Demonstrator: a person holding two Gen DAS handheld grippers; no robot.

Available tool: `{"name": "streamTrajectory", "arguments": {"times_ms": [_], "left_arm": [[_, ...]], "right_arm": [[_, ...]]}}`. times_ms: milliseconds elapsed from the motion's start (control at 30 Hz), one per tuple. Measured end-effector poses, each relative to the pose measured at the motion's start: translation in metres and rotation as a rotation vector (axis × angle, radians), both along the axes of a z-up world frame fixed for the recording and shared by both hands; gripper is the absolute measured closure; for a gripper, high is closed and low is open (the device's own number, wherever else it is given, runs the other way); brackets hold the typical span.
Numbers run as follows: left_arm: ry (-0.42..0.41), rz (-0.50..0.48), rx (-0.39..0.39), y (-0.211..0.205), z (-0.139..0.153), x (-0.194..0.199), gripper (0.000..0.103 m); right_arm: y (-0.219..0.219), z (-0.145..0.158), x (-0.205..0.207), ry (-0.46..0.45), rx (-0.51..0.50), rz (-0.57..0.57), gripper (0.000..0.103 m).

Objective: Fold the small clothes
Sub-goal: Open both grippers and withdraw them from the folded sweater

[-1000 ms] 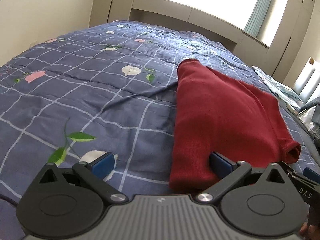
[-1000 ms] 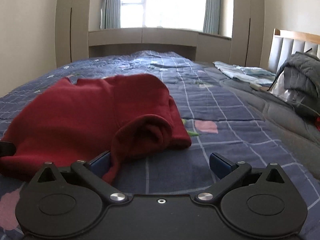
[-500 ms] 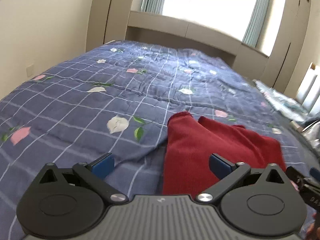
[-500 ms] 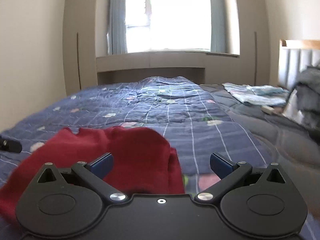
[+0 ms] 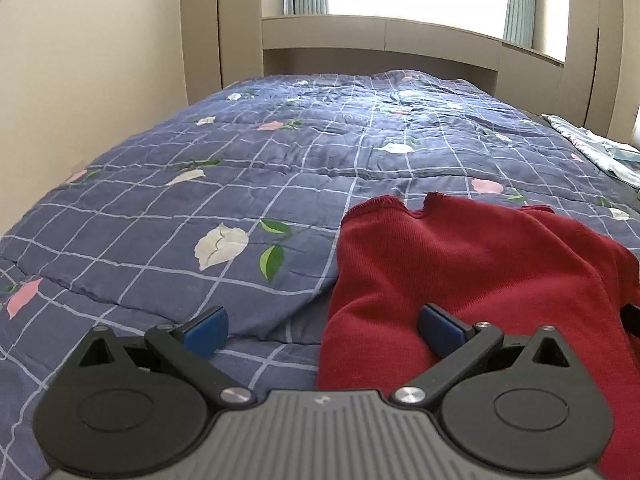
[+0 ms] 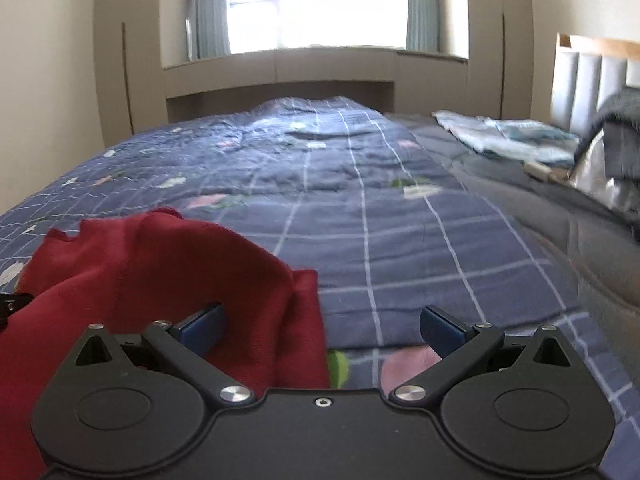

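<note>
A dark red knit garment (image 5: 460, 264) lies folded on the blue checked floral quilt (image 5: 240, 184). My left gripper (image 5: 322, 330) is open at the garment's near left edge, with its right finger over the red fabric and its left finger over the quilt. In the right wrist view the garment (image 6: 152, 264) fills the lower left. My right gripper (image 6: 322, 330) is open at the garment's near right edge, its left finger over the fabric and its right finger over the quilt (image 6: 400, 220). Neither gripper holds anything.
A light blue folded cloth (image 6: 504, 136) and a dark grey bundle (image 6: 620, 136) lie at the right by the padded headboard (image 6: 588, 76). A beige wall (image 5: 80, 60) runs along the bed's left side. A window ledge unit (image 5: 380, 40) stands beyond the bed.
Both grippers have pulled back and tilted up, so the garment now sits lower and nearer in both views. Both stayed open and the garment stayed on the quilt.
</note>
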State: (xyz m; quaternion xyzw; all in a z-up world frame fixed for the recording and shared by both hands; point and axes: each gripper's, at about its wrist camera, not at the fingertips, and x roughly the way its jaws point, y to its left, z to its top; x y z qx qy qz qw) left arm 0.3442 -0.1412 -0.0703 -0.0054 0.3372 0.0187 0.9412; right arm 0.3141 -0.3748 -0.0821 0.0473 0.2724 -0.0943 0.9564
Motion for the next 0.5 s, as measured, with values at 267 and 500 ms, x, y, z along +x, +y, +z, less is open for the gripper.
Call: {"name": "streamTrajectory", "arguments": {"times_ms": [267, 500], "left_arm": [[-0.017, 0.008, 0.01, -0.0022, -0.0022, -0.0006, 0.0], [-0.019, 0.009, 0.006, -0.0015, -0.0024, -0.0006, 0.0]], "right_arm": [[-0.0018, -0.0028, -0.0003, 0.002, 0.011, -0.003, 0.001], [-0.0031, -0.0022, -0.0003, 0.001, 0.013, -0.002, 0.001]]}}
